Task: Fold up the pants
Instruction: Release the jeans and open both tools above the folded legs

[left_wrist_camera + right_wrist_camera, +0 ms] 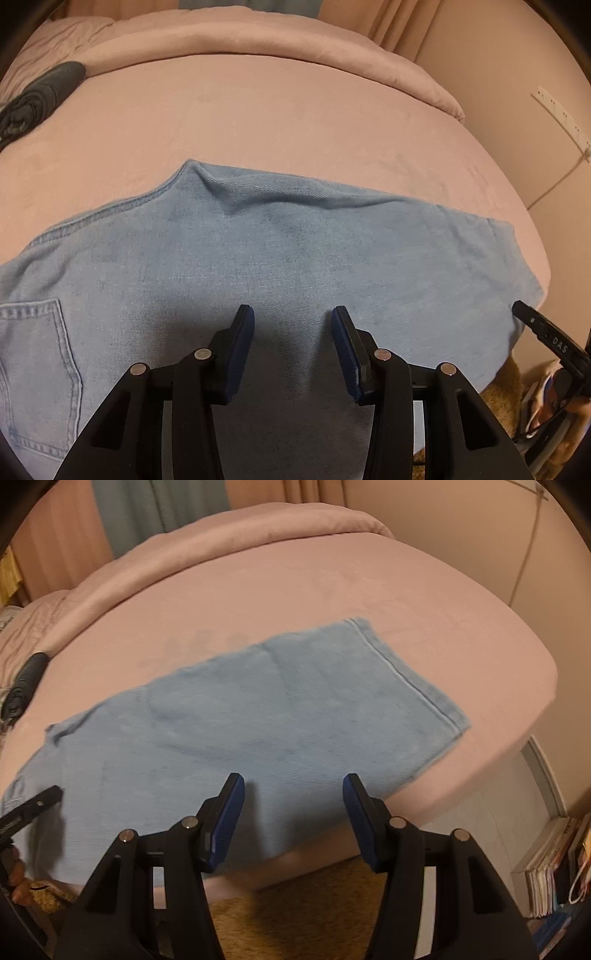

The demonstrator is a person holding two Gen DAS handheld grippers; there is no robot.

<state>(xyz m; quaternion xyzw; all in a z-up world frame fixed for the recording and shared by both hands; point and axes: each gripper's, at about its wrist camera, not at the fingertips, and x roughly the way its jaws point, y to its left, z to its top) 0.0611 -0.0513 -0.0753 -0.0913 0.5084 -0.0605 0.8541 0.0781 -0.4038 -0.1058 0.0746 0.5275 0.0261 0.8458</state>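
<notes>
From my left wrist camera, the left claw (pixel 293 314) hangs over the jeans (pixel 258 266) with its jaws apart and nothing between the blue pads (pixel 245 332). I cannot tell whether the tips touch the cloth. The jeans lie flat on the pink bed (pixel 277 122), spreading beyond the claw to both sides and ahead. A back pocket (pixel 37 369) sits to the claw's left, and a raised crease (pixel 207 177) runs near the far edge. The tip of the right claw (pixel 532 317) shows at the right, beside the jeans' edge. A dark bundle (pixel 40 96) lies well apart at the far left of the bed.

From my right wrist camera, the right claw (pixel 293 786) also stands open and empty, above the near edge of the jeans (pixel 258 709). The denim stretches ahead and to the left of it, with a stitched hem (pixel 410 679) off to the right. The picture is a little blurred. Below the claw I see the bed's side and a tan rug (pixel 295 915). The left claw's tip (pixel 40 801) pokes in at the left over the denim. Books (pixel 550 864) stand at the lower right.
</notes>
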